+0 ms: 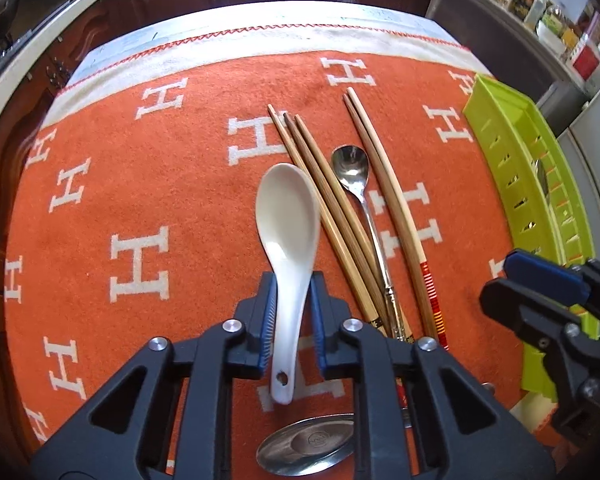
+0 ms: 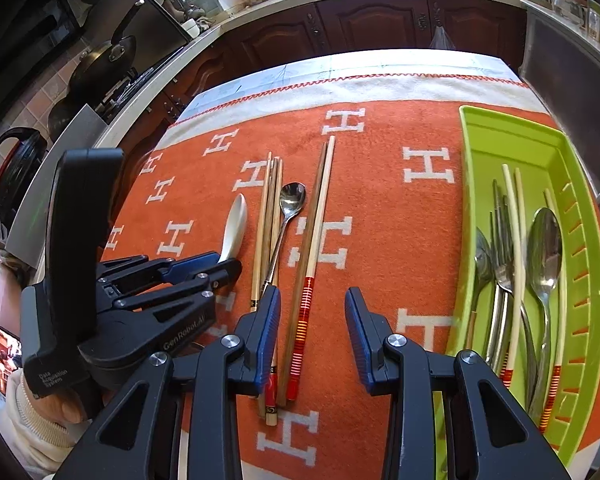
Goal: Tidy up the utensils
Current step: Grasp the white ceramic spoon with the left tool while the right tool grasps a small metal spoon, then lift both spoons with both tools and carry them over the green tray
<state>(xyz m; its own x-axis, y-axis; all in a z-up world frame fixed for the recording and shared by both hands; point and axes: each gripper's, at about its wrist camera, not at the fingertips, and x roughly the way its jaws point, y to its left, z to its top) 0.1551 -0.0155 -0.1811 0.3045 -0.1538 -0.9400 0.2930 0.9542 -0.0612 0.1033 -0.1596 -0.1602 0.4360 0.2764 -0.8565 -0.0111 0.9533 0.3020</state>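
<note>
My left gripper (image 1: pixel 293 312) is shut on the handle of a white ceramic spoon (image 1: pixel 288 216), bowl pointing away; it also shows in the right wrist view (image 2: pixel 236 220). Beside it on the orange cloth lie several bamboo chopsticks (image 1: pixel 320 200), a steel spoon (image 1: pixel 350 168) and a red-banded chopstick pair (image 1: pixel 384 184). My right gripper (image 2: pixel 312 332) is open over the red-banded chopsticks' (image 2: pixel 312 248) handle ends. A green tray (image 2: pixel 472 148) at the right holds steel spoons (image 2: pixel 546 248), a fork and pale chopsticks.
A steel dish (image 1: pixel 306 450) lies near the front edge under my left gripper. The orange cloth with white H marks (image 2: pixel 380 200) covers the table. Dark wooden cabinets and a cluttered counter (image 2: pixel 340 28) run behind the table; pans stand at the left.
</note>
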